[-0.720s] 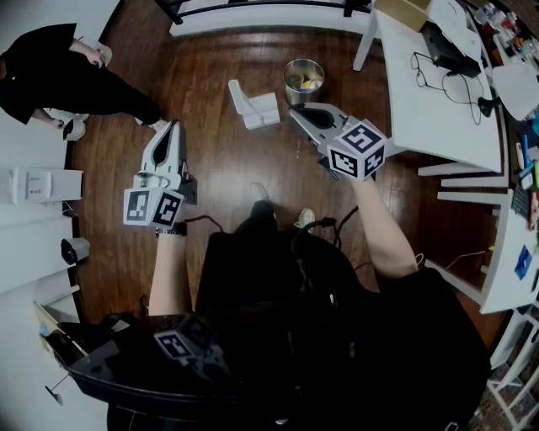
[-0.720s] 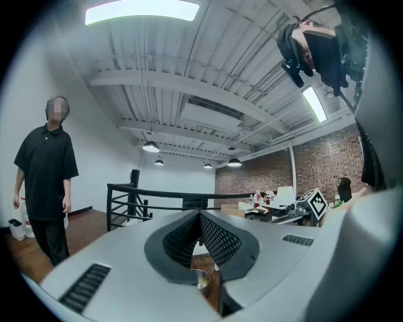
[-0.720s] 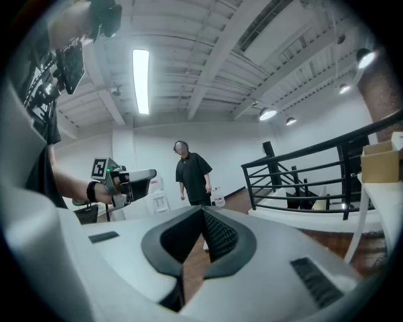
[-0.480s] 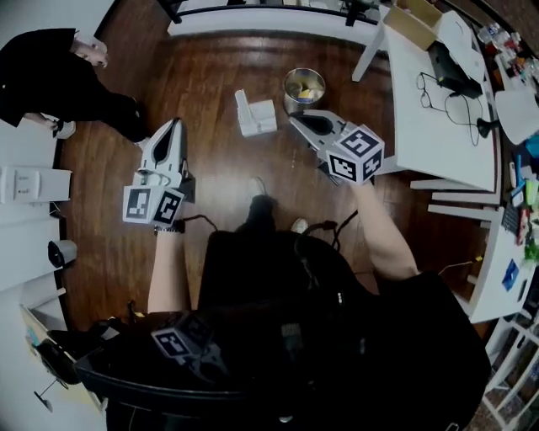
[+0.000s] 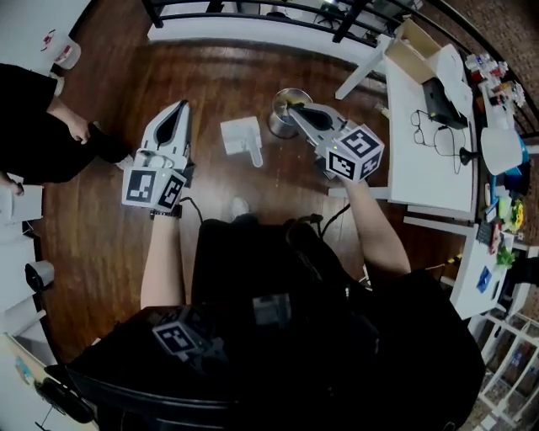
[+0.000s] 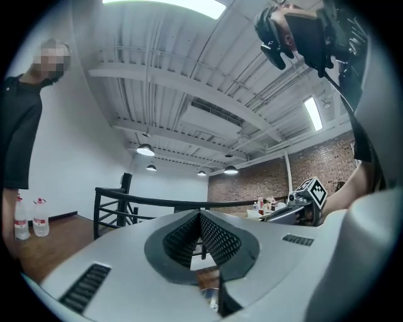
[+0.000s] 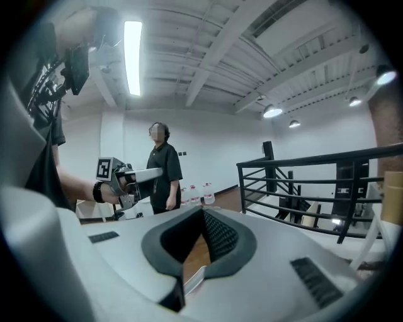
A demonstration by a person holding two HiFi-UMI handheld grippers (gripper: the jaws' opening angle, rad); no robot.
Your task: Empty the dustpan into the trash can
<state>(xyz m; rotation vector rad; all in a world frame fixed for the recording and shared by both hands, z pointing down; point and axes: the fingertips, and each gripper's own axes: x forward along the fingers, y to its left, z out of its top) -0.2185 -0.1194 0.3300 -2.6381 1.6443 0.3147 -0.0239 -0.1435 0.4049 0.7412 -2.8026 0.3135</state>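
Note:
A white dustpan [image 5: 242, 136] lies on the dark wood floor between my two grippers in the head view. Just to its right stands a round metal trash can [image 5: 281, 107] with yellowish scraps inside, partly covered by my right gripper [image 5: 294, 112], whose tip is over the can's rim. My left gripper [image 5: 178, 109] hangs left of the dustpan, apart from it. The jaws of both grippers are shut with nothing between them, as the left gripper [image 6: 200, 215] and right gripper [image 7: 203, 211] views show. Neither of those two views shows the dustpan or the can.
A white table [image 5: 438, 156] with glasses and a black device stands at the right. A black railing [image 5: 253, 13] runs along the far side. A person in black [image 5: 38, 126] stands at the left, also seen as a person [image 7: 164, 168] in the right gripper view.
The dustpan and trash can have come closer to both grippers in the head view. The right gripper tip now overlaps the can. The person at the left has slid towards the frame's edge.

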